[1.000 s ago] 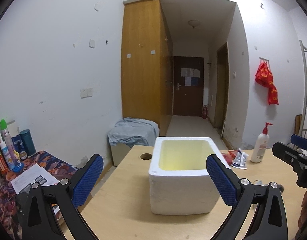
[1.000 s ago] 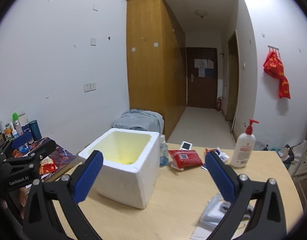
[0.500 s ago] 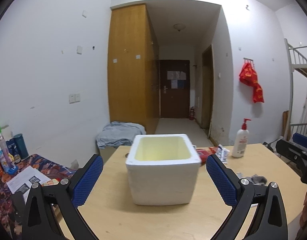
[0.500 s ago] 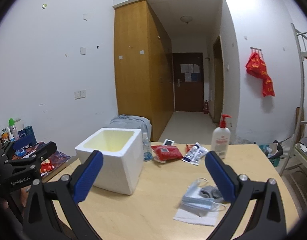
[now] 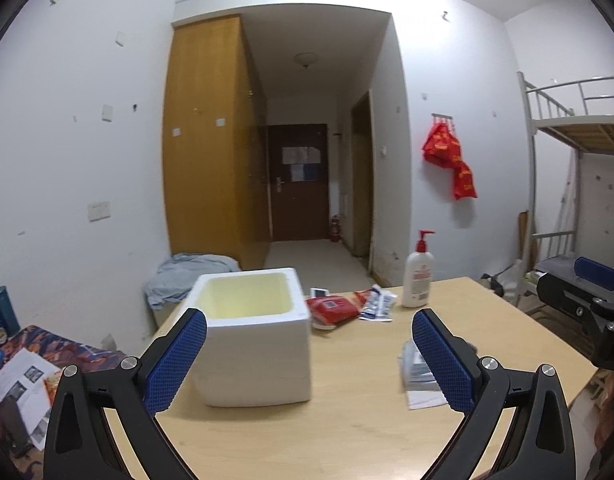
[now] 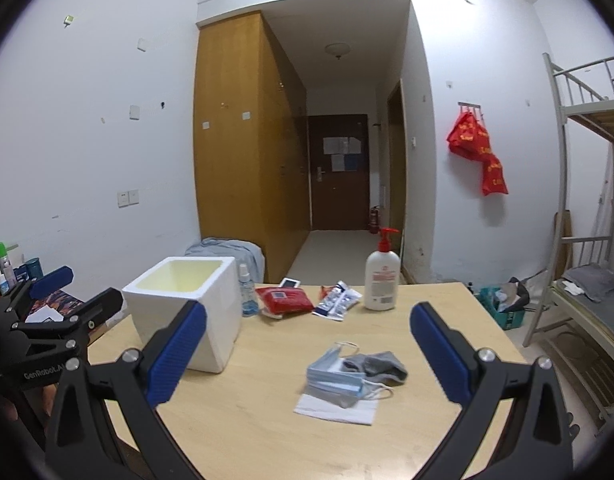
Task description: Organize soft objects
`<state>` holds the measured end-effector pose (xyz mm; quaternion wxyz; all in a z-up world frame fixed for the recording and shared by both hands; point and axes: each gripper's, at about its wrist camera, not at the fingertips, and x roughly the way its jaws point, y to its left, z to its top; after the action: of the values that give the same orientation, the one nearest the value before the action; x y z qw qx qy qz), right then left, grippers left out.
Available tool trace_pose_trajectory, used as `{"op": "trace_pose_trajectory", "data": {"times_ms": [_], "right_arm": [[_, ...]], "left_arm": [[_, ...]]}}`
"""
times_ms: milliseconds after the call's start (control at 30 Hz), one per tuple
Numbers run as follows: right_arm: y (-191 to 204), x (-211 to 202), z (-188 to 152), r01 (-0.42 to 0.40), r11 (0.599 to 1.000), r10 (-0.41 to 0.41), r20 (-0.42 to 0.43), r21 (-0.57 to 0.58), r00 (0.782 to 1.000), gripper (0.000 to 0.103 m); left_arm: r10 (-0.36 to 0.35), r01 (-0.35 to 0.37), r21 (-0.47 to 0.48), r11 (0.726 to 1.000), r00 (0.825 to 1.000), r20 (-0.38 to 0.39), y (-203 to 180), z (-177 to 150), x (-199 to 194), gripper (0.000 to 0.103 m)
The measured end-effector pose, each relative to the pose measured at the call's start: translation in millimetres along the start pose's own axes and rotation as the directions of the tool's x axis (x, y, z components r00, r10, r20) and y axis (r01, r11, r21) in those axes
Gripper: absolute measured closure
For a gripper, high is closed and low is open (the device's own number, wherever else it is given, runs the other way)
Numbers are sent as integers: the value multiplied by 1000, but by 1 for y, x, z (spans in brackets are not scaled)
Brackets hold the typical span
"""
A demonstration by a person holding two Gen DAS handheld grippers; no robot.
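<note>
Both grippers hang above the near edge of the table (image 6: 407,440) with nothing in them. The left gripper (image 5: 309,356) has its jaws spread wide, and so does the right gripper (image 6: 308,354).

The soft things lie in a small heap near the middle of the table, toward its right edge: a stack of masks (image 6: 339,378) on a tissue (image 6: 331,410), with a grey sock (image 6: 377,364) resting against the back of the stack. The foam box (image 6: 187,308) stands near the left edge, open on top; what shows of its inside looks empty. Along the far edge sit a spray bottle (image 6: 247,292), a red pack (image 6: 283,299), a sachet (image 6: 337,300) and a lotion bottle (image 6: 381,276).

By the look of it, no item has been sorted yet and the step in hand is the approach to the first pick. The right gripper faces the heap, so the next move likely calls for lowering it over the sock or the masks, closing on one soft piece without dragging the tissue, then carrying it left to the box.
</note>
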<state>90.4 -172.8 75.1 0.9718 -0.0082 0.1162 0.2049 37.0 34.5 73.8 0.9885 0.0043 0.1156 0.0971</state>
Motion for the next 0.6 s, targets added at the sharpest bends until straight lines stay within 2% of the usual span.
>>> {"op": "trace_pose_trajectory", "data": {"times_ms": [367,600], "right_arm": [[-20,-7,-14,44,999,-44,-5,21,999,0],[-28,-3,-30,49,998,-48,-18,31,999,0]], "left_arm": [[-92,92,7,996,996,-5,-28,-2,4,0],[-140,140,-1,990,990,-2,-34,-17,10,0]]}}
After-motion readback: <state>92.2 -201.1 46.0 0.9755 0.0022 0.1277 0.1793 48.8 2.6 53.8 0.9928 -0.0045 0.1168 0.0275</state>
